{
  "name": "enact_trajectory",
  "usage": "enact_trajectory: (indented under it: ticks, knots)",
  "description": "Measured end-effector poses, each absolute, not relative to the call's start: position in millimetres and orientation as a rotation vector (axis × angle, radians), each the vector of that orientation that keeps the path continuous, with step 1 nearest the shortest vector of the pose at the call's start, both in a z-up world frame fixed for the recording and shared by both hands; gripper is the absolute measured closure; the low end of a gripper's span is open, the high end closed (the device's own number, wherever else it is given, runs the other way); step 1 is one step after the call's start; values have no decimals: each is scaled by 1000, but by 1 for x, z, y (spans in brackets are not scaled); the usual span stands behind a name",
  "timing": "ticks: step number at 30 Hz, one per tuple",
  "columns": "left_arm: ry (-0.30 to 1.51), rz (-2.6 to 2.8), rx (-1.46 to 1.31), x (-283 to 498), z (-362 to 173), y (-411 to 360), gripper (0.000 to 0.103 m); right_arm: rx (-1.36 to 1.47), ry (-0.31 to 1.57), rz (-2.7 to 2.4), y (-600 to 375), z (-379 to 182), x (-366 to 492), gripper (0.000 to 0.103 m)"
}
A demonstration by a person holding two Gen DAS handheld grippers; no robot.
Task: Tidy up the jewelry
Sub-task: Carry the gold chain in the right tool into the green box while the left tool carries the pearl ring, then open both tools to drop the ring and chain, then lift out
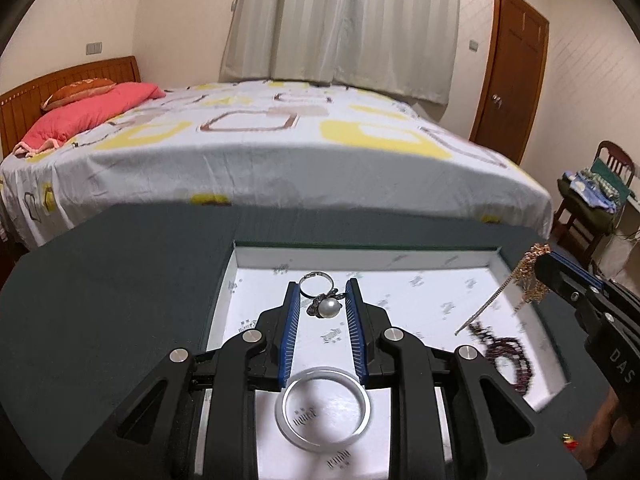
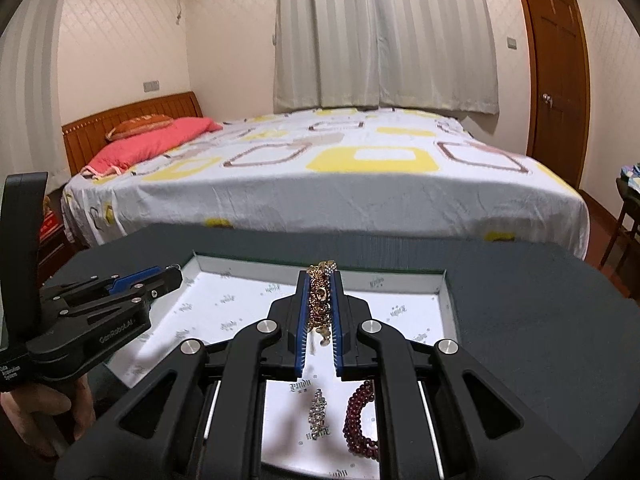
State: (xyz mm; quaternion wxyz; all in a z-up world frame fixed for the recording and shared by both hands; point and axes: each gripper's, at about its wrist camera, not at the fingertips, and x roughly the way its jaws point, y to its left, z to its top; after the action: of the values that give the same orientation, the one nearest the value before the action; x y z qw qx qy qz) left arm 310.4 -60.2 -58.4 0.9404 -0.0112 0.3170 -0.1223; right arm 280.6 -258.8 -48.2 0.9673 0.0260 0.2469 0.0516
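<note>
A shallow white tray (image 1: 256,264) with printed paper lies on a dark table (image 1: 120,280). My left gripper (image 1: 322,286) is shut on a silver pearl ring (image 1: 325,304) and holds it over the tray's far part. Below its jaws a white bangle (image 1: 288,428) lies flat. At the tray's right rim my right gripper (image 1: 540,270) is shut on a bunch of gold chains (image 2: 320,300), and a thin sparkly strand (image 1: 480,314) dangles from it. In the right wrist view the chains fill the gap of the right gripper (image 2: 320,274). A dark red bead bracelet (image 2: 358,420) lies underneath.
Beyond the table stands a bed (image 1: 280,152) with a patterned sheet and a pink pillow (image 1: 88,112). A wooden door (image 1: 512,72) and a chair piled with clothes (image 1: 592,192) are at the right. A person's hand (image 2: 40,412) grips the left tool (image 2: 100,320).
</note>
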Motion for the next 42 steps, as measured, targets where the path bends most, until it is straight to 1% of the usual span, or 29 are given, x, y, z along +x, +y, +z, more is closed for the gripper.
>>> enact_trajectory:
  ticks: [11, 19, 22, 24, 26, 27, 28, 32, 42]
  knots:
    - [758, -241, -26, 339, -88, -57, 79, 59, 633, 70, -257, -92, 313, 92]
    - [799, -249, -9, 344, -100, -60, 78, 63, 703, 63, -256, -107, 322, 92]
    - [797, -248, 16, 343, -102, -63, 76, 71, 718, 58, -258, -110, 324, 91]
    - [789, -247, 28, 342, -101, -64, 60, 70, 718, 59, -257, -110, 325, 91]
    - [778, -247, 29, 341, -99, -64, 51, 71, 718, 58, -257, -110, 324, 89]
    - [775, -246, 31, 340, -99, -64, 48, 71, 715, 58, -257, -110, 324, 84]
    - [772, -244, 34, 340, -98, -64, 48, 71, 712, 58, -256, -110, 323, 80]
    - [767, -238, 30, 339, -96, -64, 39, 73, 697, 60, -254, -108, 318, 79]
    - [686, -250, -3, 307, -69, -58, 37, 73, 606, 75, -253, -76, 286, 78]
